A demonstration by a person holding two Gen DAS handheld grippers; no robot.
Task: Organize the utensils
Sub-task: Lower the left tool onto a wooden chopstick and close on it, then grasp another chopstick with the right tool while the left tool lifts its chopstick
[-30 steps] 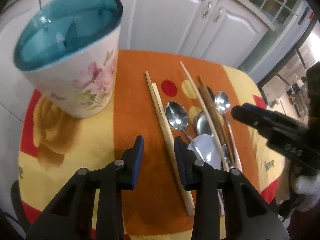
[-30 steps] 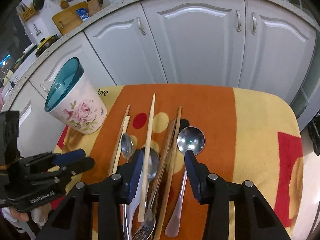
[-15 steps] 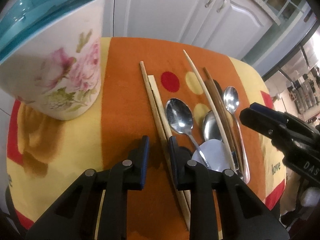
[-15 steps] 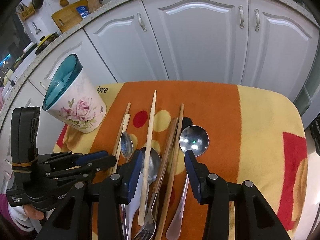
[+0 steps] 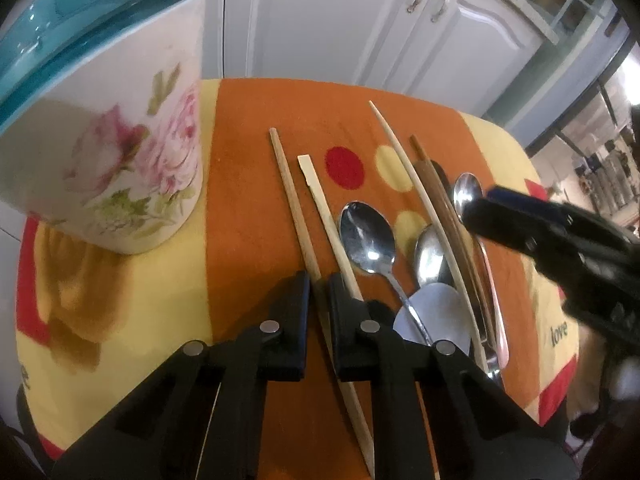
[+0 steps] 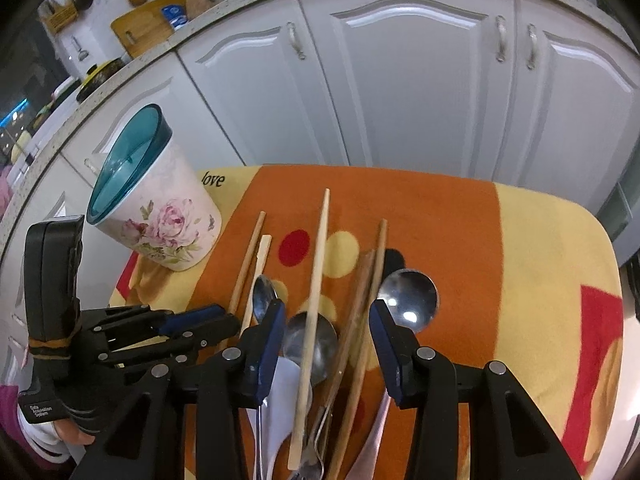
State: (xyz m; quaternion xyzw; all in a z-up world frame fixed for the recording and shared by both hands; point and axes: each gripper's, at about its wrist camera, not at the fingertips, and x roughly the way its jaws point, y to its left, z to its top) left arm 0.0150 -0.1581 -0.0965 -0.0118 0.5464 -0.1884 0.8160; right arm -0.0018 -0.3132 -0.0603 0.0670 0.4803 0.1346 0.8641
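Closing grip: the left gripper (image 5: 318, 284) at the lower centre of the left wrist view is drawing its jaws together around the leftmost bamboo chopstick (image 5: 294, 204), which runs straight into the narrow gap; whether the pads press on it yet, I cannot tell.
Why there: that chopstick lies at the outer edge of the pile, nearest the holder, so it is likely the easiest piece to lift without stirring the rest.
Second chopstick: a paler flat chopstick (image 5: 322, 204) lies just beside the first, passing under the right-hand jaw rather than between the two; it could get dragged along.
Floral utensil holder: the floral utensil holder (image 5: 120, 148), white with a teal inside, stands upright at the upper left of that view, apart from the pile; it looks like the goal for the pieces.
Right gripper: the right gripper (image 6: 328, 340), low in the right wrist view, hovers with jaws apart and nothing clamped, above a long pale chopstick (image 6: 314, 304) and two dark wooden ones.
Spoons: a round-bowled steel spoon (image 6: 408, 300) lies just right of those jaws, touching the sticks.
Cloth: an orange-and-yellow cloth (image 6: 540, 264) covers the small table and keeps the pieces from sliding.
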